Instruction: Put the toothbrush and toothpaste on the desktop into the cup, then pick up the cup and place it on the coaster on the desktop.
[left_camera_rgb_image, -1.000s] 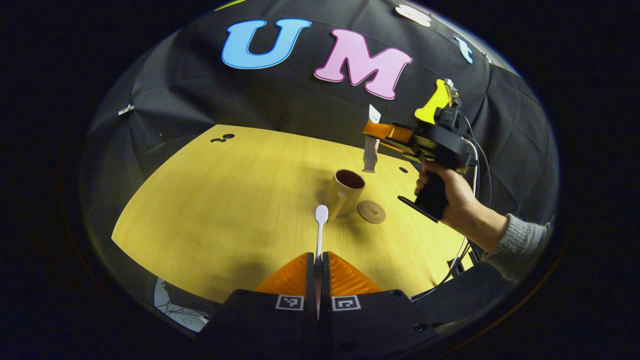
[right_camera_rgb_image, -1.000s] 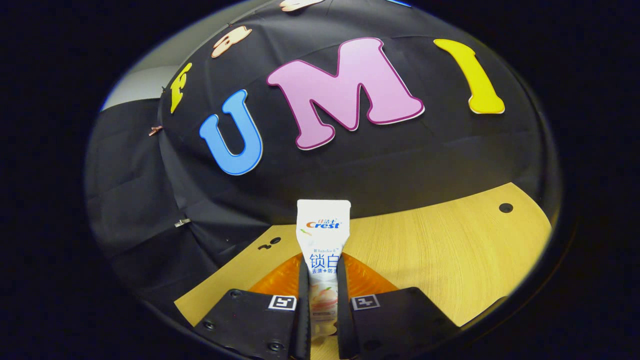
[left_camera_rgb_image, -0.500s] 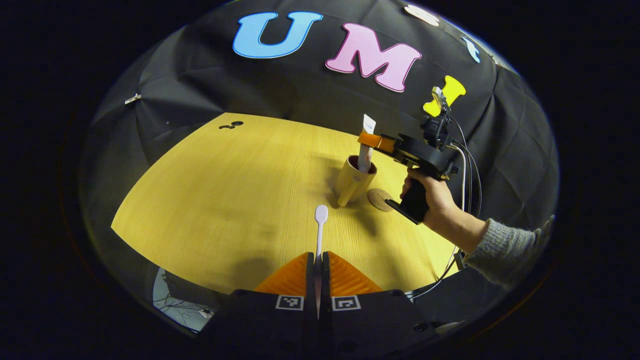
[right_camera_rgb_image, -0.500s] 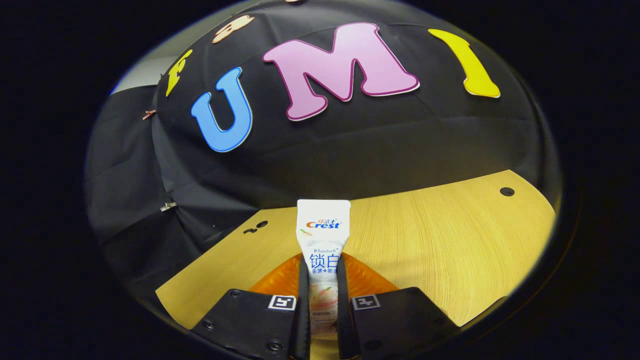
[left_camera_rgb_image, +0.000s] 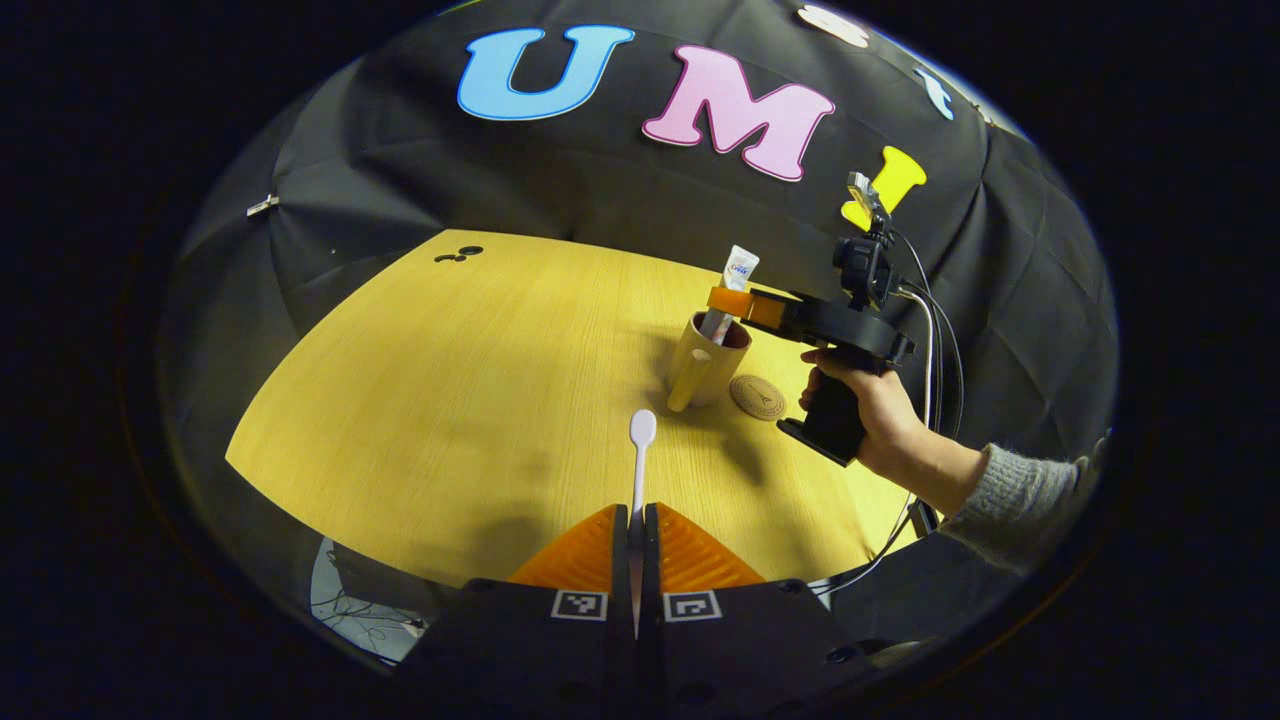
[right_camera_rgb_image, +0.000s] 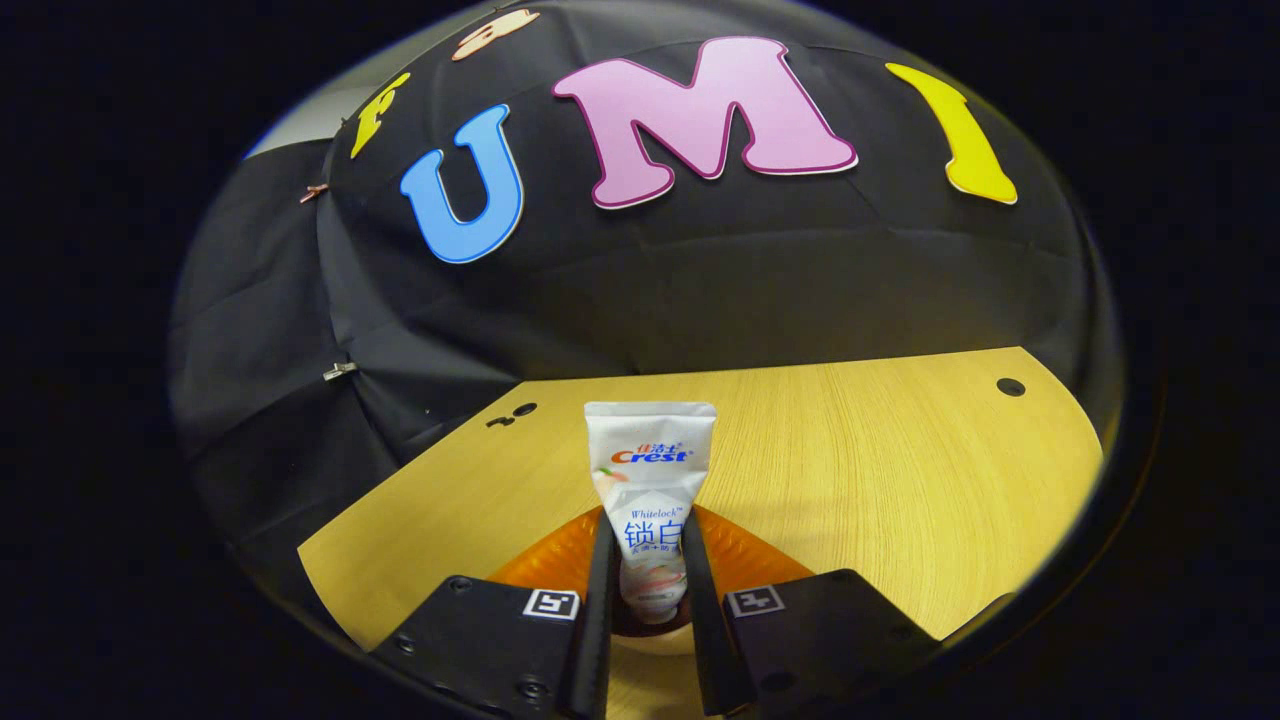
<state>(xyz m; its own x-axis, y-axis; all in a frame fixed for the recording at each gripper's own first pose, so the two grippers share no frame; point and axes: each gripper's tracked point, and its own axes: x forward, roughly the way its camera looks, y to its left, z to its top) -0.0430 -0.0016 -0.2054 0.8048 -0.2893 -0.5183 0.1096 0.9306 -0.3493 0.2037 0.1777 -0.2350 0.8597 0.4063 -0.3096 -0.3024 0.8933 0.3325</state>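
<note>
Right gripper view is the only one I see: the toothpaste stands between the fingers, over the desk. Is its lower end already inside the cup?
Observer: Yes. In the left gripper view the toothpaste has its lower end inside the cup, with the right hand-held gripper just above the rim.
Operator: Where is the coaster?
Observer: The coaster lies on the desk beside the cup; the cup is not on it.
Operator: And the toothbrush?
Observer: The left hand-held gripper is shut on the toothbrush, short of the cup.
</note>
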